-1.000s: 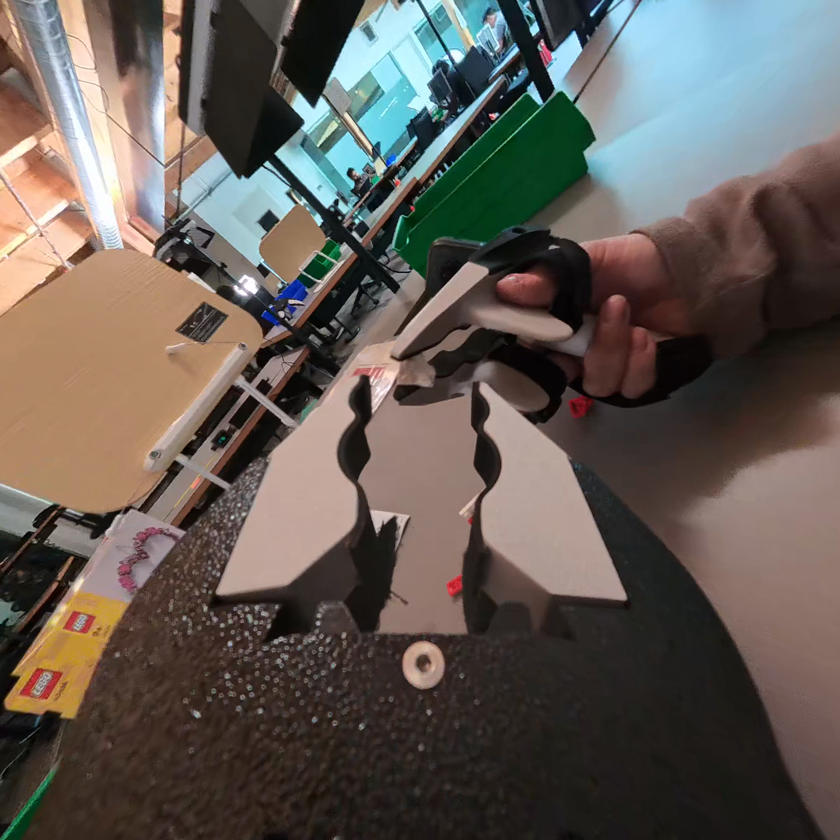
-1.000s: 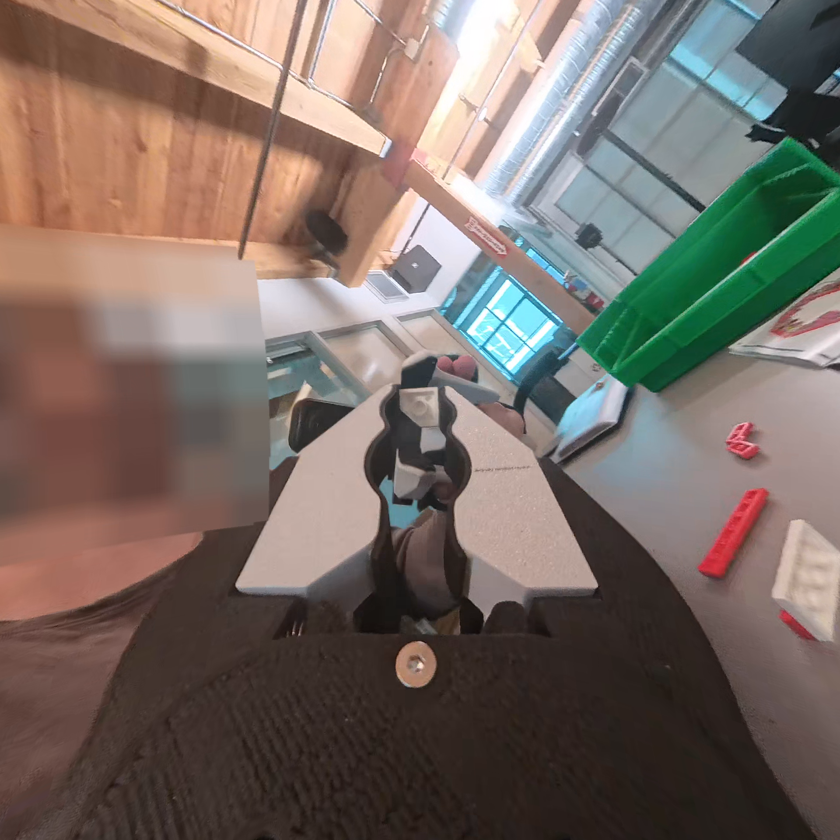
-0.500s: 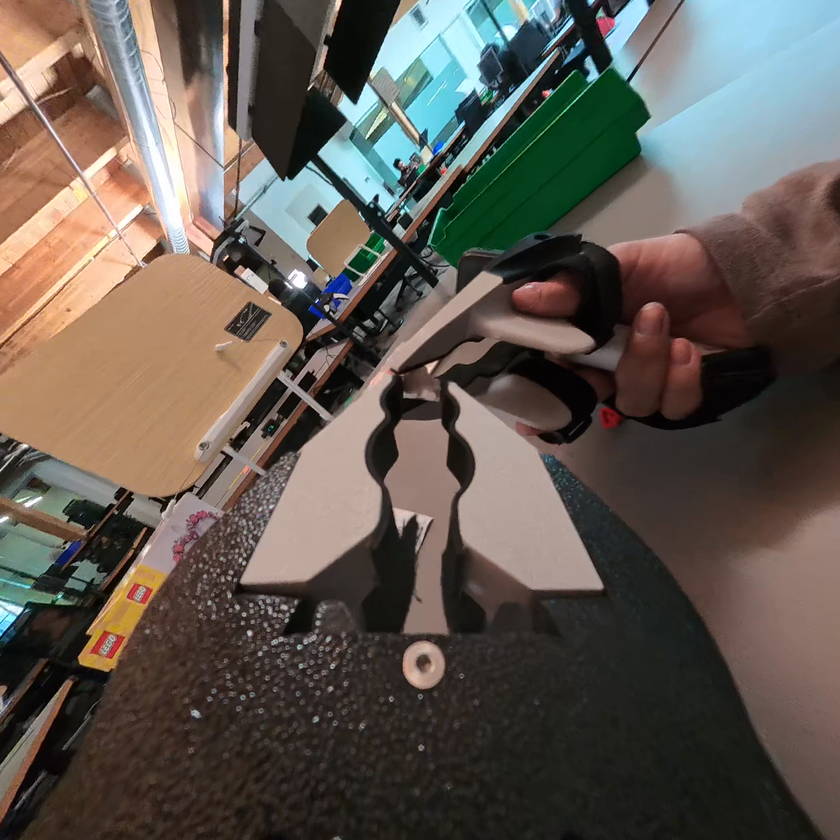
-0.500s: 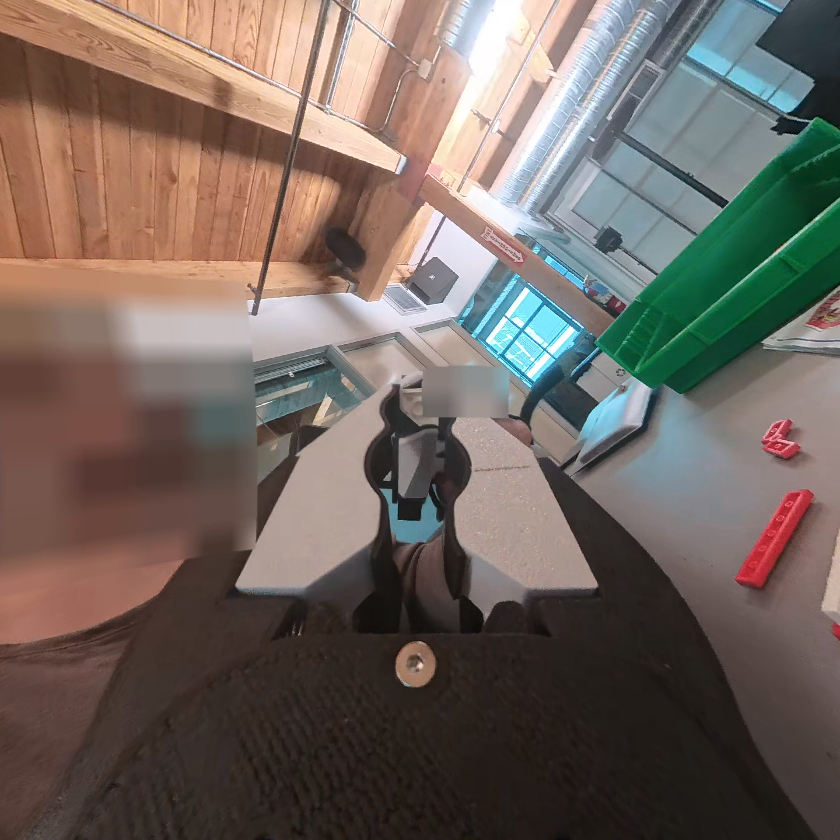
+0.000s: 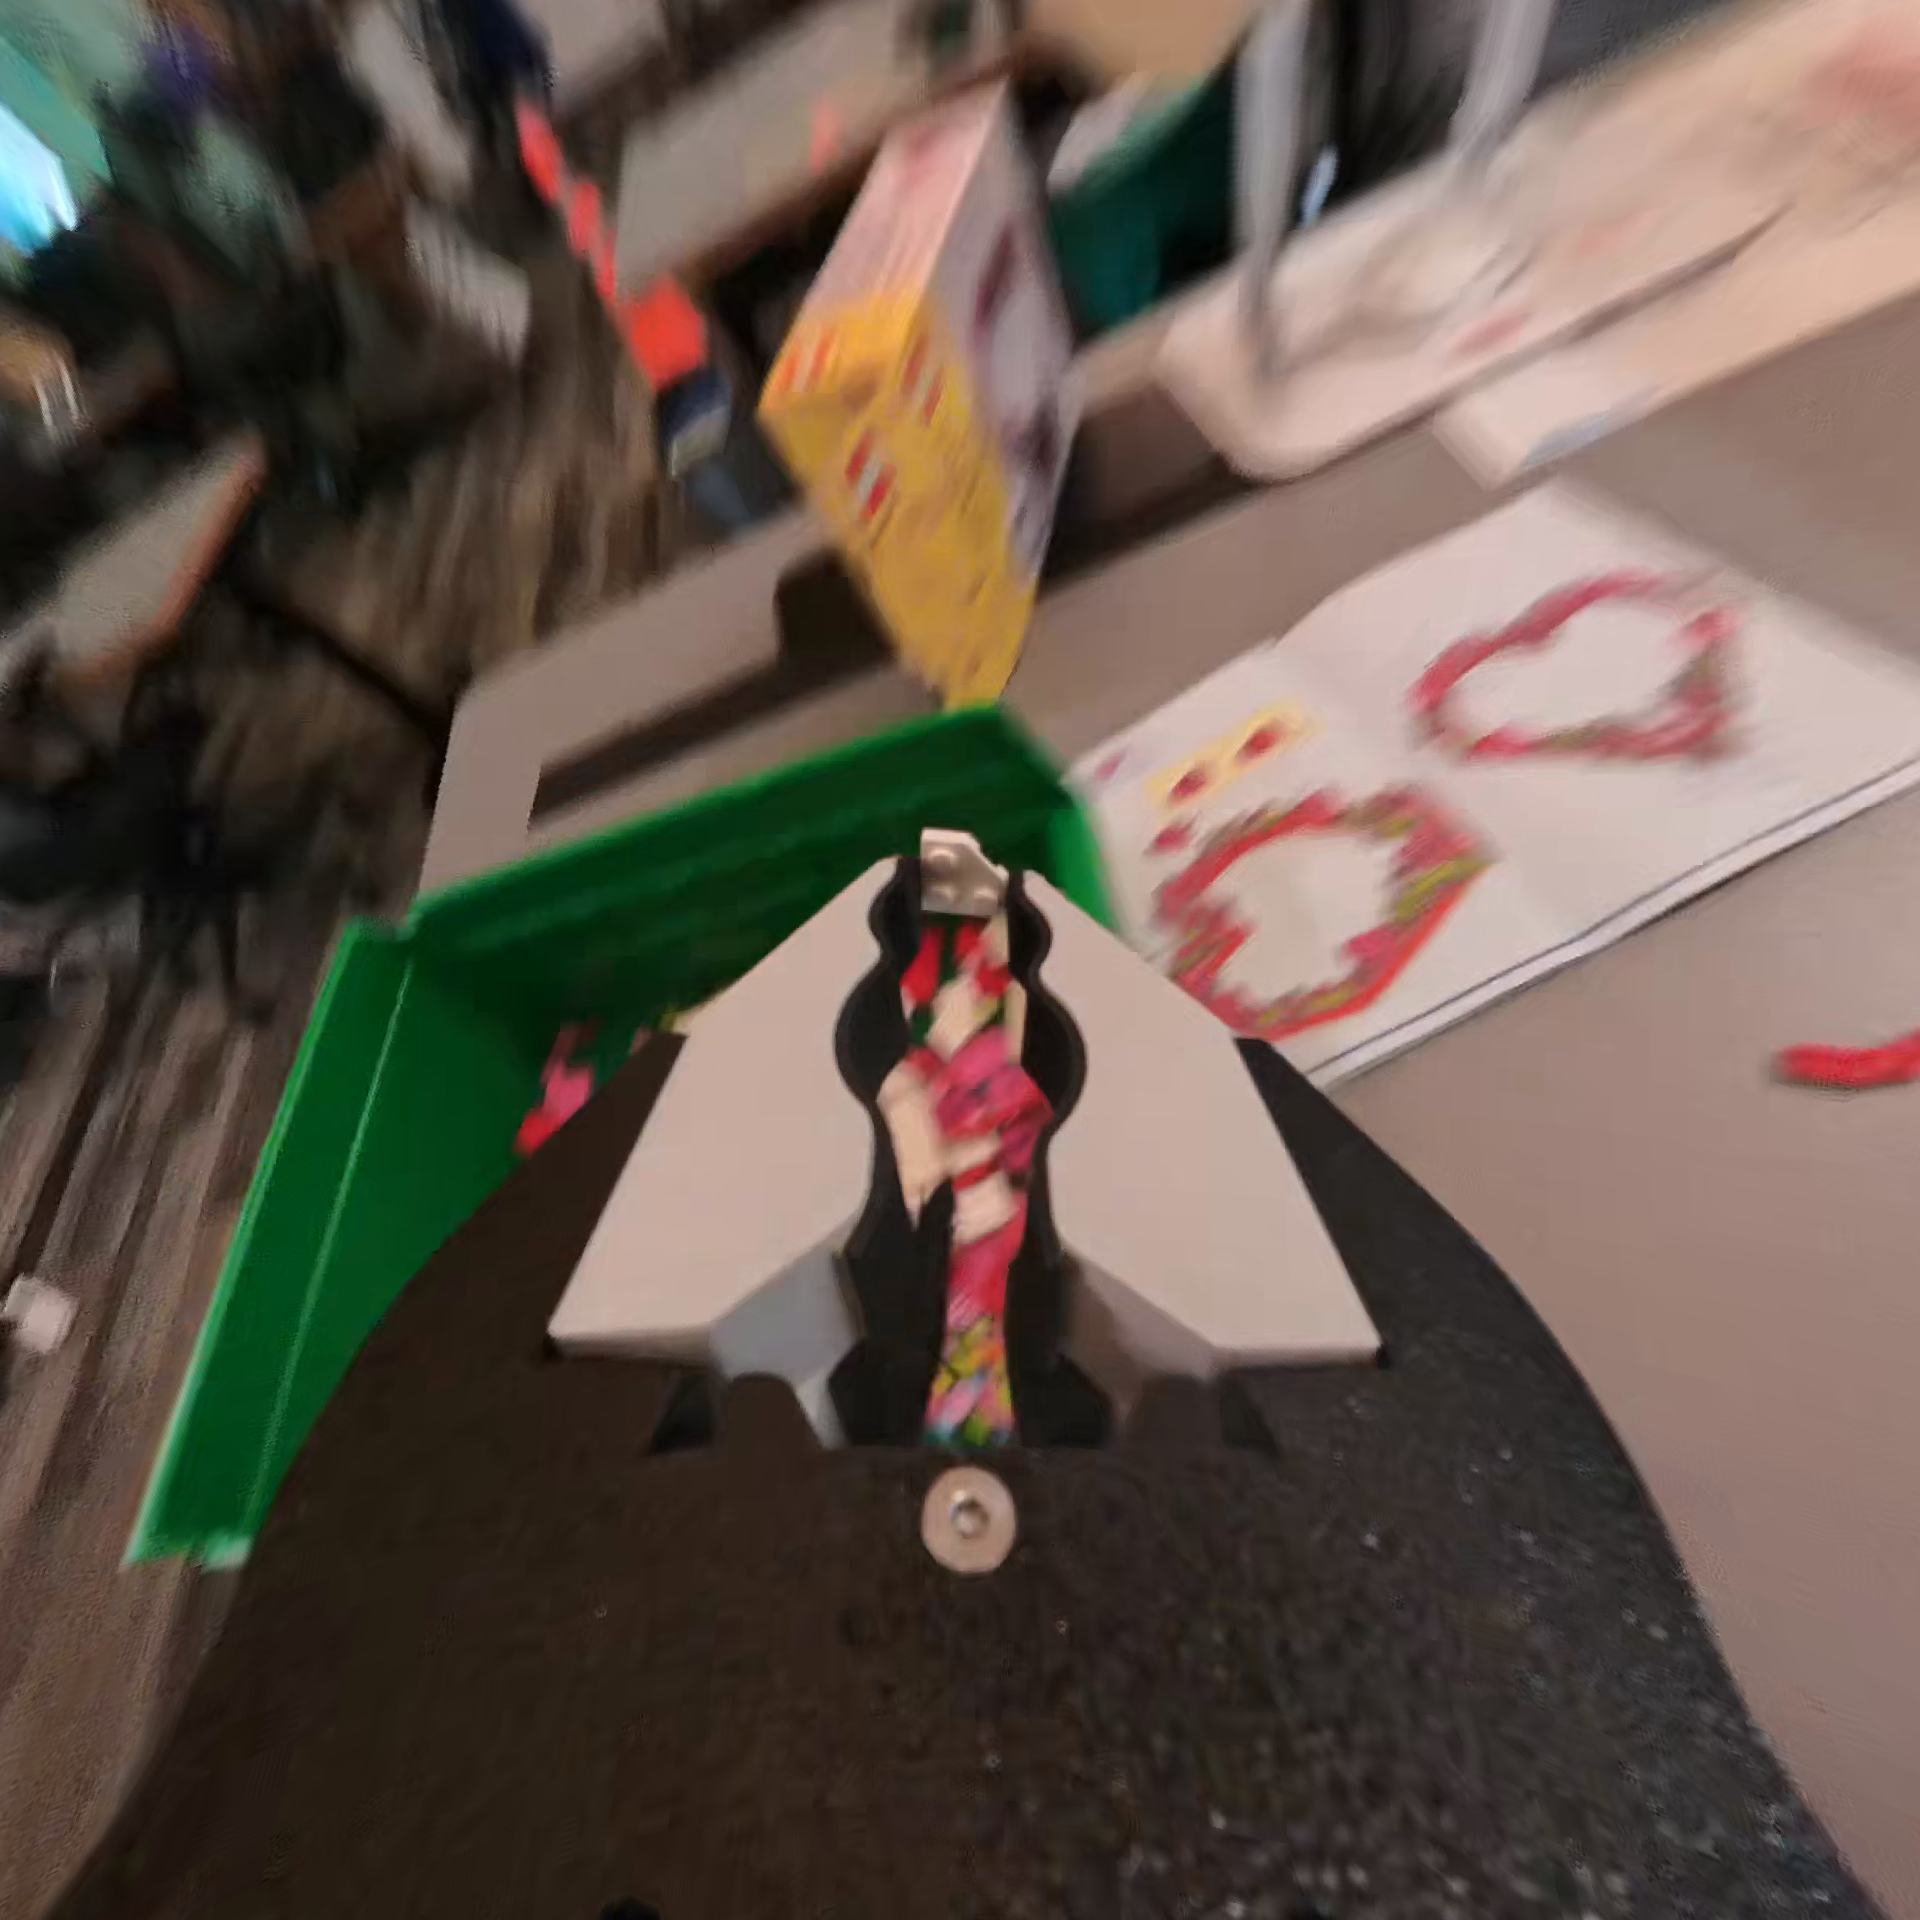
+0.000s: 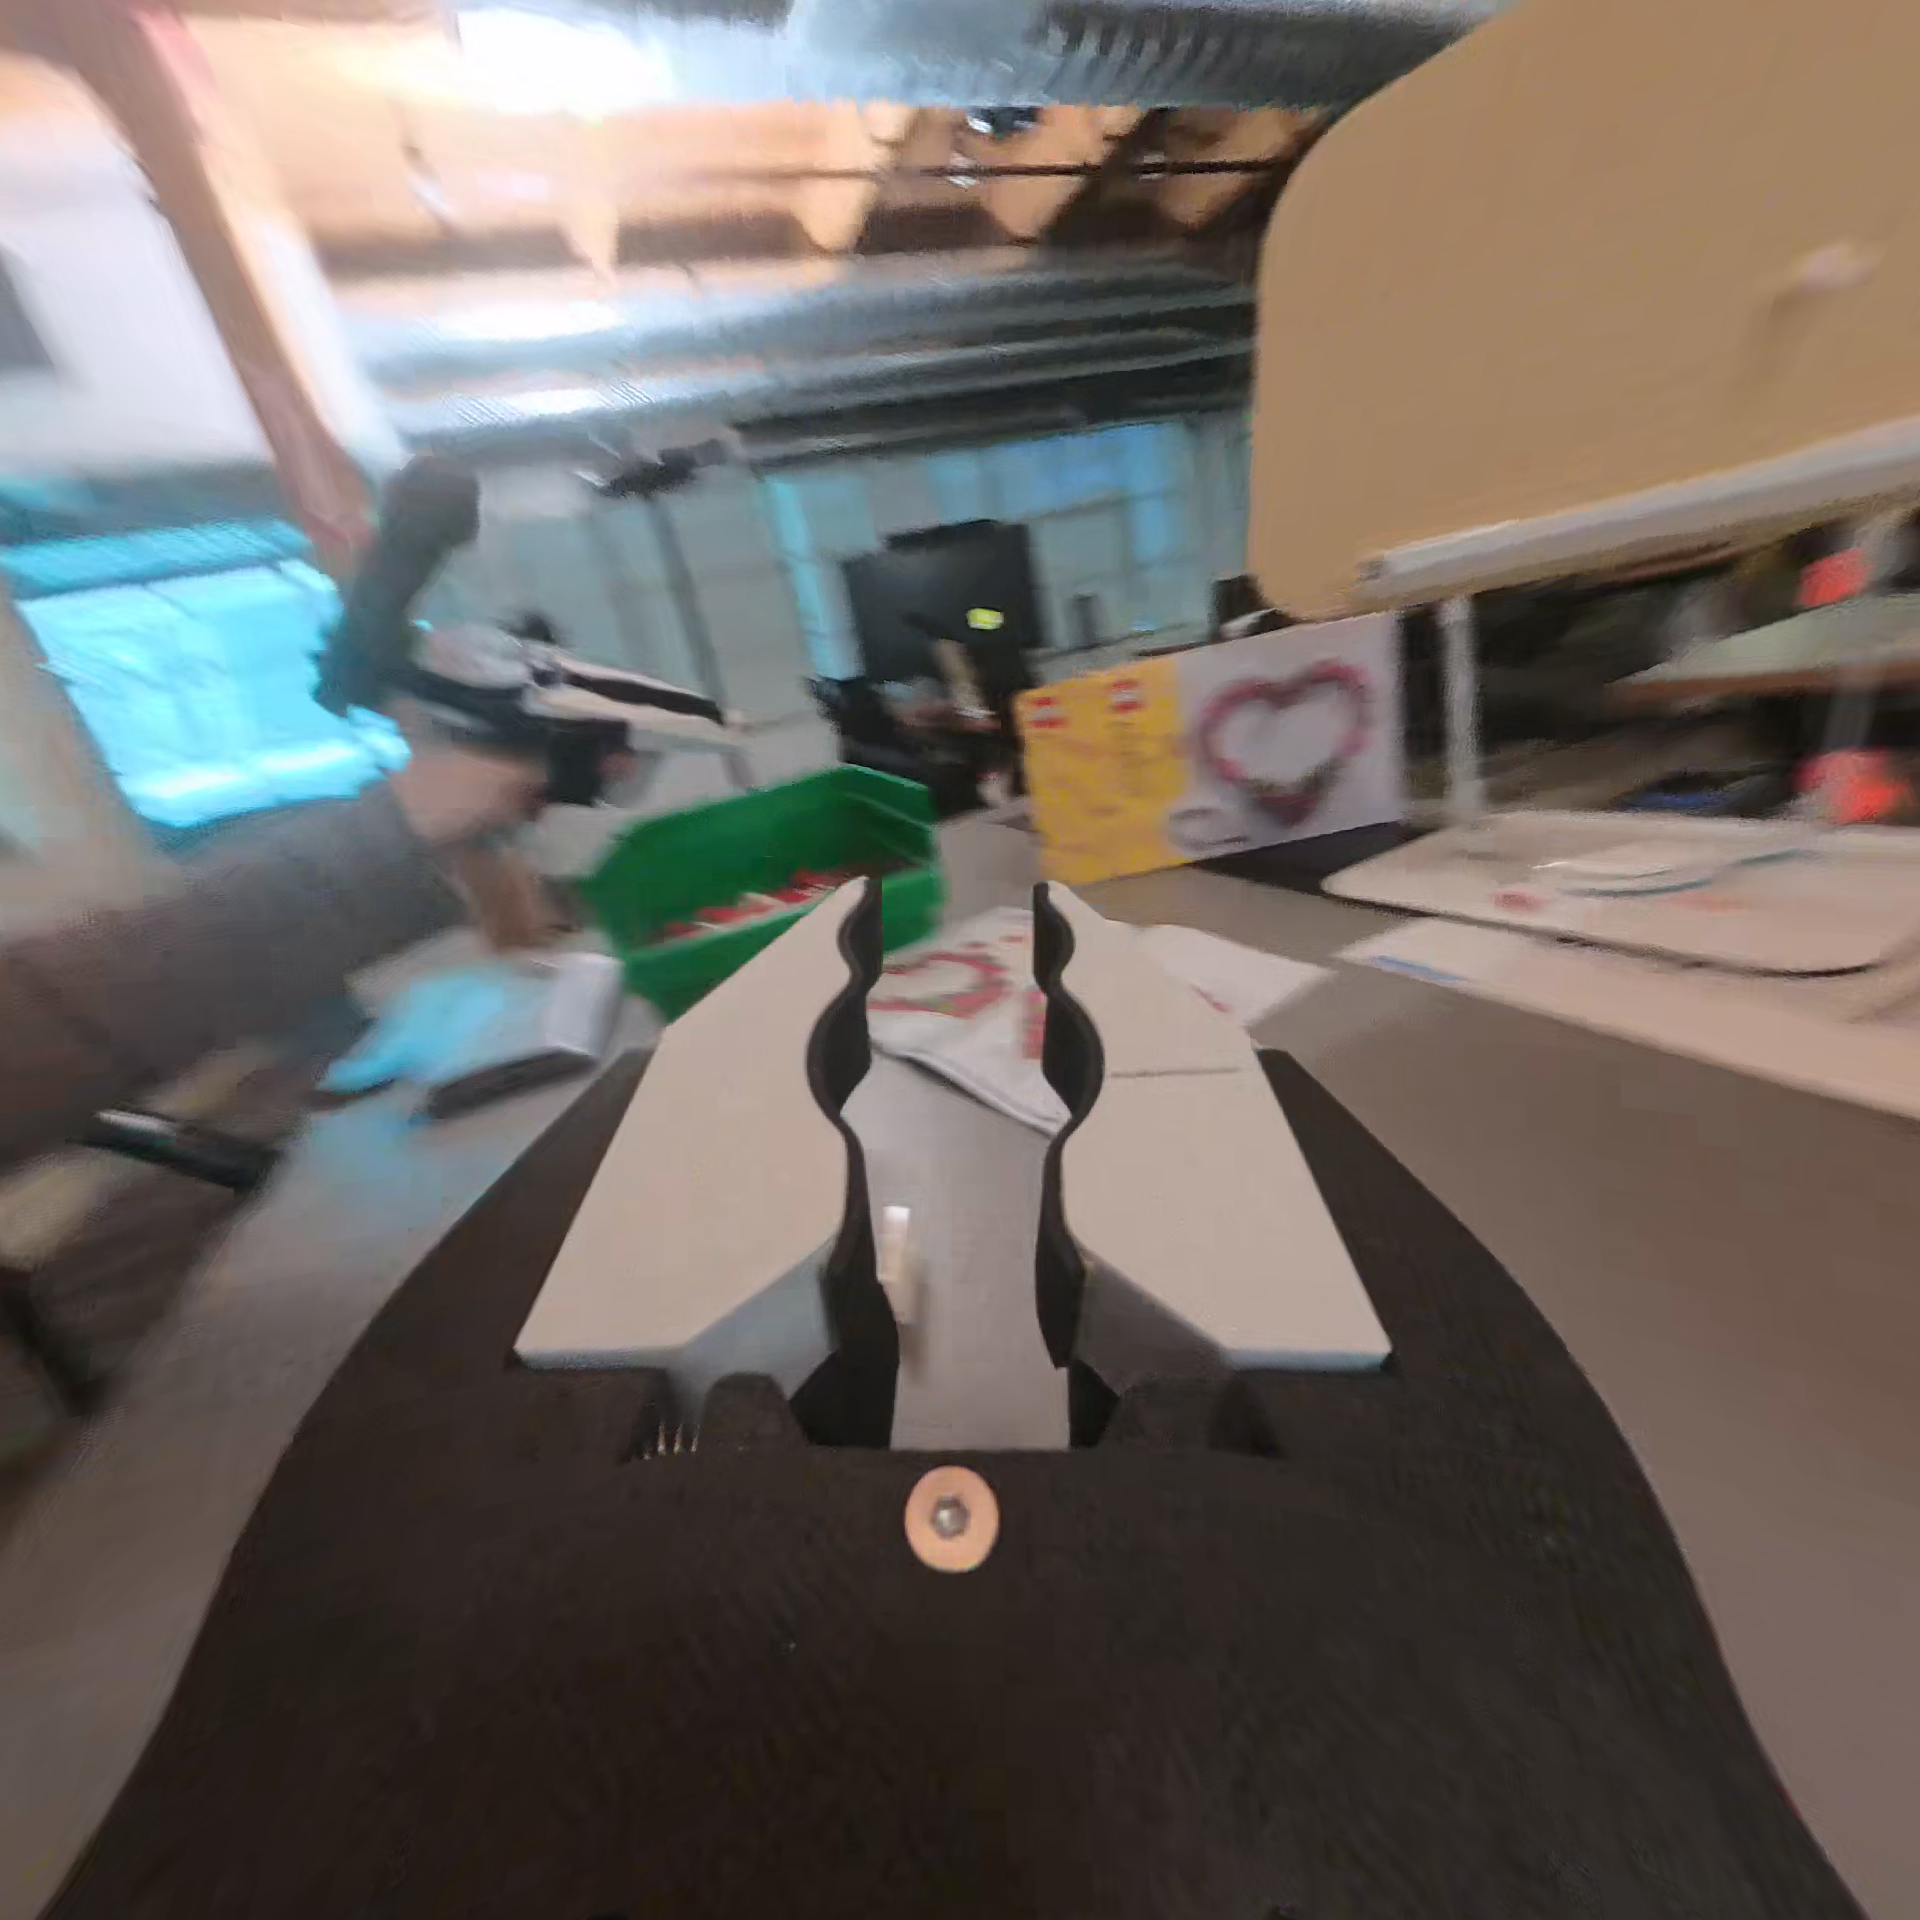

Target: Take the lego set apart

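Left gripper [image 5: 961, 894] closed down on small white lego plate [image 5: 958, 871], pinched at fingertips, frame centre, above green bin [image 5: 343, 1174]. Held red, pink and white lego pieces [image 5: 971, 1101], blurred, glimpsed through finger gap. Right gripper [image 6: 956, 914] parted wide, gripped nothing. Small white piece [image 6: 896, 1262] seen low in gap; resting or falling, could not tell. Yellow lego box [image 5: 935, 416] upper centre; instruction sheet [image 5: 1455, 790] right on table [image 5: 1662, 1299].

Right tongs [image 6: 956, 925] parted – small white piece [image 6: 896, 1262] between; green bin [image 6: 769, 894] ahead, blurred.
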Motion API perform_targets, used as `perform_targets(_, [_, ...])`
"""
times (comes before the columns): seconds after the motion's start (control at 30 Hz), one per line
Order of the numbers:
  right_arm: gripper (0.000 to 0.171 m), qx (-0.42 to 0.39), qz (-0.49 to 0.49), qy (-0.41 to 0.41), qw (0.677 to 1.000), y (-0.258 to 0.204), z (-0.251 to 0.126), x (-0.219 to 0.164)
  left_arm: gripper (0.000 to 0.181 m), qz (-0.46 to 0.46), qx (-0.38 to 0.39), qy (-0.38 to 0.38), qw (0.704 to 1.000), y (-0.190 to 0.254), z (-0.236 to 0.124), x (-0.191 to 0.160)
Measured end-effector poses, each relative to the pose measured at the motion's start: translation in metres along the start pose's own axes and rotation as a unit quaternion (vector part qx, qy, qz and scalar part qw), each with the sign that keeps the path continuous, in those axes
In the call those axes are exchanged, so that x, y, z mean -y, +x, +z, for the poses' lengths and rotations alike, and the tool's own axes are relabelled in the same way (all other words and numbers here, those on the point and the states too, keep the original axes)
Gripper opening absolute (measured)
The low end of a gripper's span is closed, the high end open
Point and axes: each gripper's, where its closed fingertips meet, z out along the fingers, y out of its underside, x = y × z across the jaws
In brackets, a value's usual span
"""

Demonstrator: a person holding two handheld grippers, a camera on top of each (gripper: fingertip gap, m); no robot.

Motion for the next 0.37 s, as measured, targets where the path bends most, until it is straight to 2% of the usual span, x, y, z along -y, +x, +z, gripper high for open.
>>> perform_targets(0.1, [0.022,-0.043,-0.077,-0.005,0.996,0.005,-0.003,-0.001,0.038,-0.048,0.000,-0.169,0.984,-0.032,0.020,-0.053])
perform_targets(0.17, [0.020,-0.058,-0.114,-0.002,0.992,0.005,-0.006,0.000,0.053,-0.054,0.017,-0.231,0.971,-0.045,0.025,-0.071])
perform_targets(0.27, [0.012,-0.084,-0.177,0.014,0.981,0.007,-0.011,0.009,0.076,-0.003,0.038,-0.274,0.961,-0.048,0.022,-0.076])
perform_targets(0.3, [0.011,-0.091,-0.194,0.017,0.977,0.008,-0.012,0.012,0.077,0.018,0.035,-0.273,0.961,-0.040,0.019,-0.071])
perform_targets(0.33, [0.011,-0.100,-0.209,0.019,0.973,0.010,-0.014,0.015,0.071,0.038,0.015,-0.255,0.966,-0.024,0.018,-0.061])
perform_targets(0.37, [0.010,-0.110,-0.224,0.019,0.968,0.013,-0.017,0.017,0.065,0.061,-0.028,-0.230,0.971,0.003,0.017,-0.050])
